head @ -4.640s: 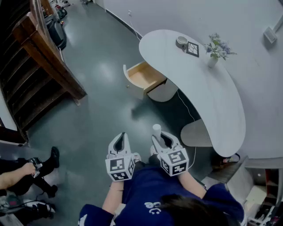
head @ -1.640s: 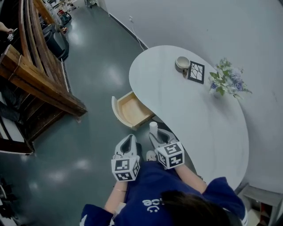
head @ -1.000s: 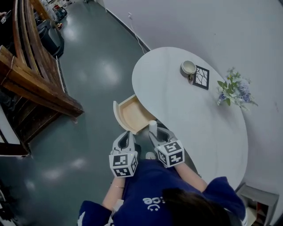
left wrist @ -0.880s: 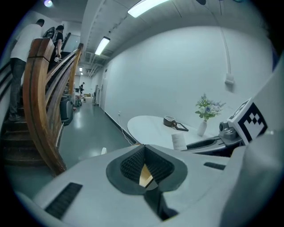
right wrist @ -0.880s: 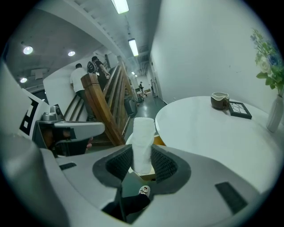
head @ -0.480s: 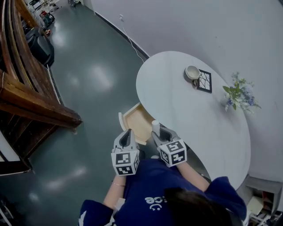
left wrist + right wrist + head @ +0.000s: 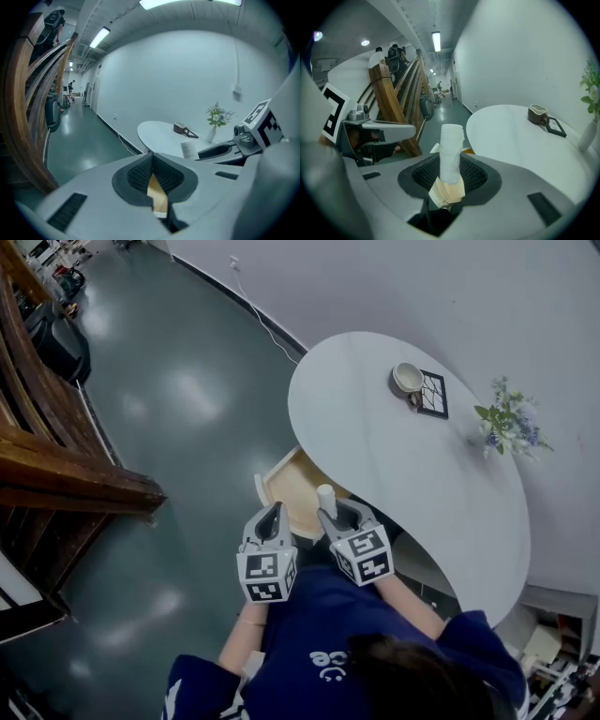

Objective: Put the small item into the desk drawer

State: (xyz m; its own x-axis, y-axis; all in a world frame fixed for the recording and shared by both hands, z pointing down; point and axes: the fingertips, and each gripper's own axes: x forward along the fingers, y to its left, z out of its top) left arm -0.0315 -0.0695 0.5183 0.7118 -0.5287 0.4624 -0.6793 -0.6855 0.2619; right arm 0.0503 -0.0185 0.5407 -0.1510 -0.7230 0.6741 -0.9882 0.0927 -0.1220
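Observation:
The small item is a white roll (image 7: 325,497) standing upright between the jaws of my right gripper (image 7: 338,515), which is shut on it. In the right gripper view the roll (image 7: 452,152) sticks up past the pads. The light-wood drawer (image 7: 292,486) stands pulled out from under the near-left edge of the white oval desk (image 7: 375,442). The roll hangs over the drawer's near right part. My left gripper (image 7: 271,513) is beside it on the left, over the drawer's near edge, jaws together with nothing between them. Through its narrow slit shows the drawer's wood (image 7: 158,197).
On the desk's far side are a mug (image 7: 407,378), a dark framed square (image 7: 434,395) and a vase of flowers (image 7: 507,424). A wooden stair rail (image 7: 66,479) runs along the left. A cable (image 7: 255,313) trails by the wall. The floor is glossy grey-green.
The person has come up to the desk. Both grippers have moved forward to the open drawer. The roll has stayed in the right gripper throughout.

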